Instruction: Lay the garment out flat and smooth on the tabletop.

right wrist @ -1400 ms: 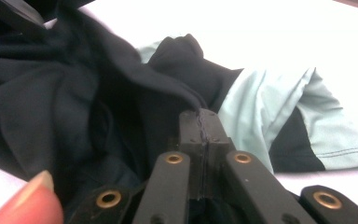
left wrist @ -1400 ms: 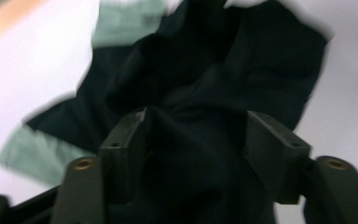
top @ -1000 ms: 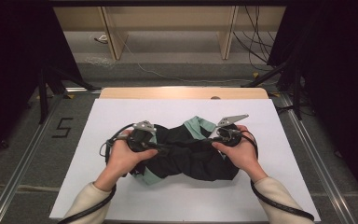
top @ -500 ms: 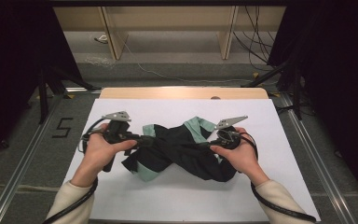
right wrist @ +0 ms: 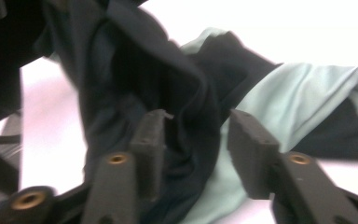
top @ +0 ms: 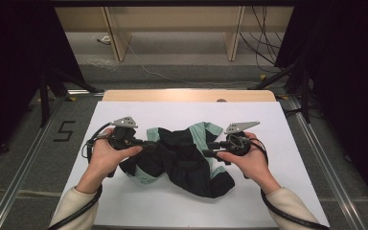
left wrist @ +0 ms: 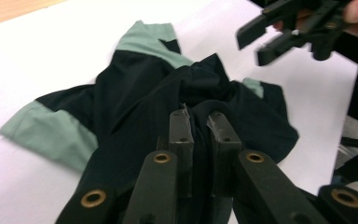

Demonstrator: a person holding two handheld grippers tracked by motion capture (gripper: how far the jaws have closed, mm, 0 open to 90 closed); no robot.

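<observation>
The black and mint-green shirt (top: pixel 182 158) lies crumpled mid-table on the white sheet (top: pixel 278 129), soft and light, best pinched at an edge fold: the left gripper (left wrist: pixel 199 128) clamps black cloth, while the right gripper (right wrist: pixel 196 140) has just opened, released.

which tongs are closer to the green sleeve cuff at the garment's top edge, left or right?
Right. The right tongs sit open just below the green cuff, with cloth loose between the jaws. The left tongs are clamped on the black fabric of the garment, further from it.
</observation>
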